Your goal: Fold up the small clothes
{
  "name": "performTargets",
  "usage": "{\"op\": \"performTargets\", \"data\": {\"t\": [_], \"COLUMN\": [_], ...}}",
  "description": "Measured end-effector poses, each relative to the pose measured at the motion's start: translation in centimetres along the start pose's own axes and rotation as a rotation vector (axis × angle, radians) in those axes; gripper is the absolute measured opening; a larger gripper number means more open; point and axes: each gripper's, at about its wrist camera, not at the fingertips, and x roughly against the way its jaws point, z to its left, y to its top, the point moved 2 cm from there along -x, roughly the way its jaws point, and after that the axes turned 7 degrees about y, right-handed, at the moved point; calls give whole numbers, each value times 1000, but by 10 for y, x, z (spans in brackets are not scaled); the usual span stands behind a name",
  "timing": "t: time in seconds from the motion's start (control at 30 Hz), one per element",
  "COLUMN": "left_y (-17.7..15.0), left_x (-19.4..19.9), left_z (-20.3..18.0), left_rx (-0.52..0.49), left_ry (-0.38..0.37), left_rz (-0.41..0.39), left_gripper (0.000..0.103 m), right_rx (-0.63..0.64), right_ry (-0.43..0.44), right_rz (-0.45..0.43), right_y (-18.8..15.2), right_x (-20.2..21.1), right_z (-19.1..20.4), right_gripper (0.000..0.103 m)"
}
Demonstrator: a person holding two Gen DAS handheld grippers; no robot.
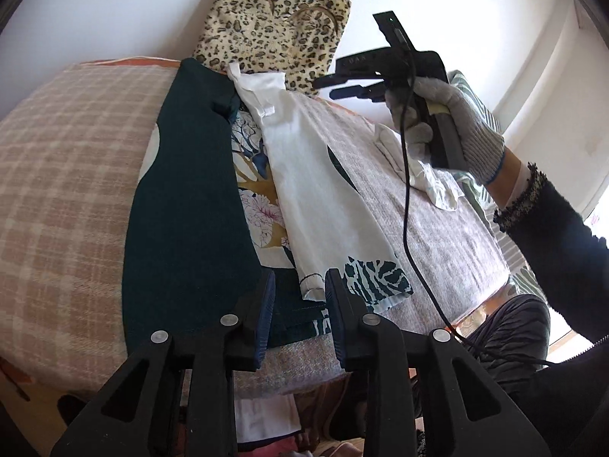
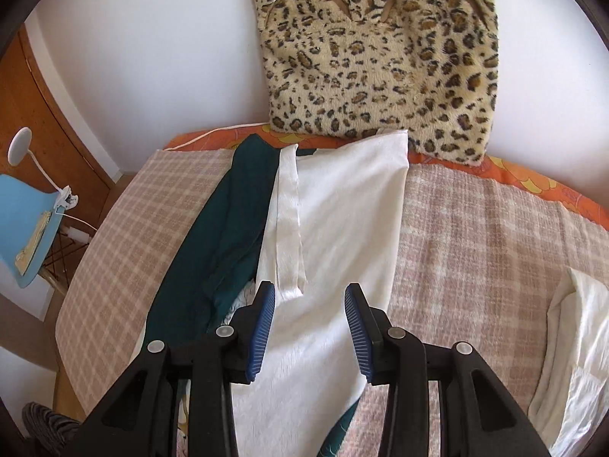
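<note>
Checked blanket carries a limp, probably slippery white printed garment, best pinched at its hem corners; both tools, left tool and right tool, gape empty.

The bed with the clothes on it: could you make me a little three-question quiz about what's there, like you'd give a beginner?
1. True or false: the right gripper is clamped on the white garment.
2. Which item stands against the wall behind the clothes? A) a blue lamp B) a leopard-print cushion C) a striped basket
3. Fill in: lying along the white garment's left side in the right wrist view is a dark ____ garment.

Key: 1. False, its fingers stand apart above the cloth. 2. B. 3. Green.
</note>
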Motion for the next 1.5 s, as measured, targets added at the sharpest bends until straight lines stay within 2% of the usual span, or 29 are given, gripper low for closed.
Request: {"op": "performTargets", "data": {"t": [0.1, 0.13, 0.17, 0.3, 0.47, 0.57, 0.67, 0.7, 0.73, 0.8, 0.97, 1.0, 1.07, 1.1, 1.13, 1.17, 1.2, 1.23, 1.27, 1.3, 1.33, 1.37, 1.4, 1.5], "left_y": [13, 18, 23, 36, 31, 21, 15, 14, 13, 11, 6, 5, 4, 3, 3, 3, 3, 2, 2, 2, 2, 2, 2, 2], "left_x": [16, 19, 21, 16, 2, -5, -10, -10, -11, -11, -15, -16, -17, -17, -17, -18, -18, -18, -18, -18, -18, -18, -18, -13], "left_z": [15, 22, 29, 62, 85, 91, 93, 92, 91, 88, 86, 85, 82, 82, 81, 80, 80, 79, 78, 77, 77, 77, 77, 79], "left_rx": [-18, -23, -18, 49, 78, 100, 106, 104, 96, 68, 51, 50, 41, 38, 37, 35, 31, 26, 19, 13, 9, 5, 4, 13], "left_ry": [49, 73, 93, 137, 165, 160, 166, 167, 170, 185, 172, 165, 160, 159, 157, 154, 154, 155, 154, 154, 154, 158, 164, 157], "left_rz": [-34, -43, -48, -16, 51, 92, 118, 122, 123, 119, 144, 150, 153, 155, 157, 157, 158, 157, 157, 157, 156, 155, 153, 142], "left_gripper": [35, 43, 45, 48, 48, 48, 48, 48, 48, 48, 44, 42, 42, 42, 41, 41, 39, 38, 36, 31, 27, 18, 15, 14], "right_rx": [-33, -44, -55, -97, -162, -195, -172, -148, -133, -140, -170, -171, -180, -186, -194, -196, -191, -182, -168, -143, -122, -122, -127, -141], "right_ry": [34, 43, 50, 100, 172, 222, 208, 182, 168, 182, 183, 204, 224, 235, 241, 233, 226, 217, 202, 176, 172, 179, 174, 176], "right_rz": [40, 50, 58, 113, 162, 180, 197, 194, 197, 208, 208, 196, 178, 175, 170, 170, 181, 189, 192, 183, 193, 201, 199, 186], "right_y": [-58, -76, -94, -154, -205, -226, -235, -236, -236, -238, -244, -244, -243, -242, -241, -241, -241, -241, -241, -241, -240, -240, -240, -241], "right_x": [29, 34, 41, 53, 59, 62, 59, 59, 59, 59, 67, 69, 74, 75, 74, 73, 68, 64, 62, 61, 59, 57, 56, 64], "right_z": [-18, -22, -24, -27, -24, -20, -11, -7, -5, -8, -23, -22, -19, -18, -17, -16, -13, -11, -9, -6, -2, 0, 0, -8], "right_gripper": [42, 42, 42, 42, 42, 42, 37, 29, 12, 1, 0, 0, 8, 33, 51, 51, 49, 40, 35, 24, 5, 1, 0, 0]}}
